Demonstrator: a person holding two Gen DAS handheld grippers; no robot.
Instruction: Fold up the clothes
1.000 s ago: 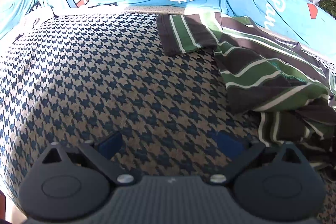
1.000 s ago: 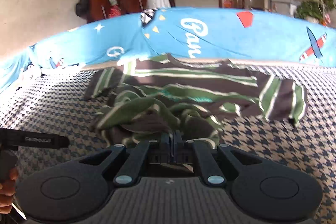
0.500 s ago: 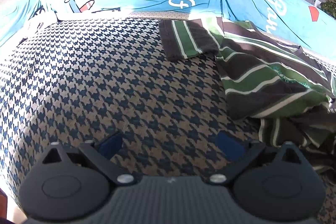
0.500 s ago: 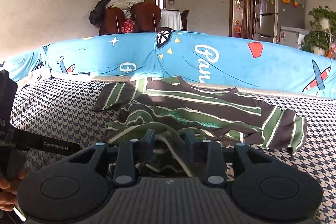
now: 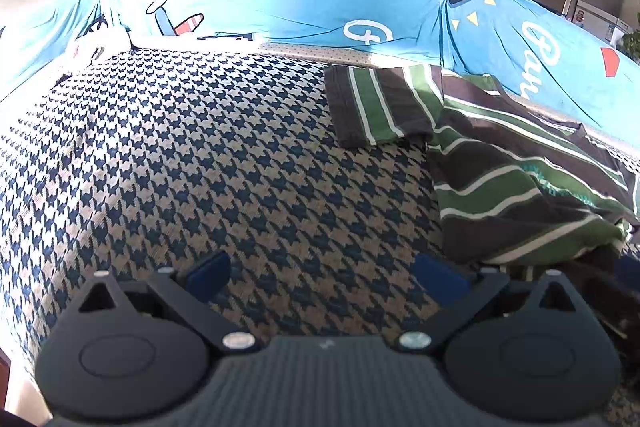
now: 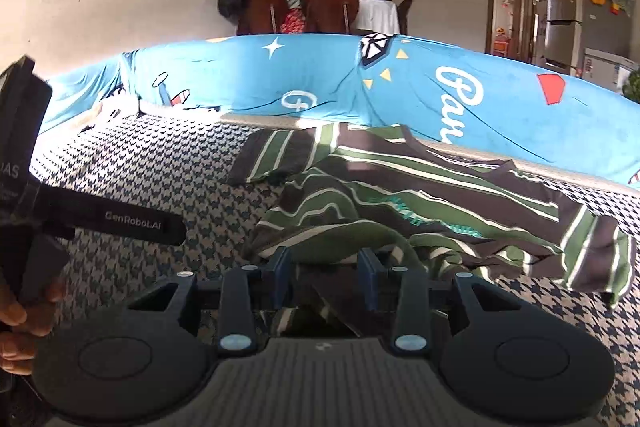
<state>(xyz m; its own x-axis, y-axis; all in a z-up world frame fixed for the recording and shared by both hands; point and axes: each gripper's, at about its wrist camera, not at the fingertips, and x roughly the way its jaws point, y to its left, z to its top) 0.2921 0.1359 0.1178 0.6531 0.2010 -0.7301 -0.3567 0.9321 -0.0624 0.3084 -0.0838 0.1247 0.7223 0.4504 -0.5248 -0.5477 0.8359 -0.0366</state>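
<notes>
Striped tee (image 6: 420,203) lies rumpled on the houndstooth sofa seat (image 5: 200,155), thin n floppy, so imo grab hem corners. Both my tongs are apart: left tongs (image 5: 326,273) over bare seat, right tongs (image 6: 326,277) w/ nothing pinched. Near hem's hidden behind the right tongs.

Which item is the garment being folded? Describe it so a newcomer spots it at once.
Start at the houndstooth-patterned cushion in front of the bright blue cartoon-print cover. The striped shirt lies crumpled along that cover, one sleeve spread flat at its left end. It is the only loose garment there: dark brown with green bands and thin white stripes.
</notes>
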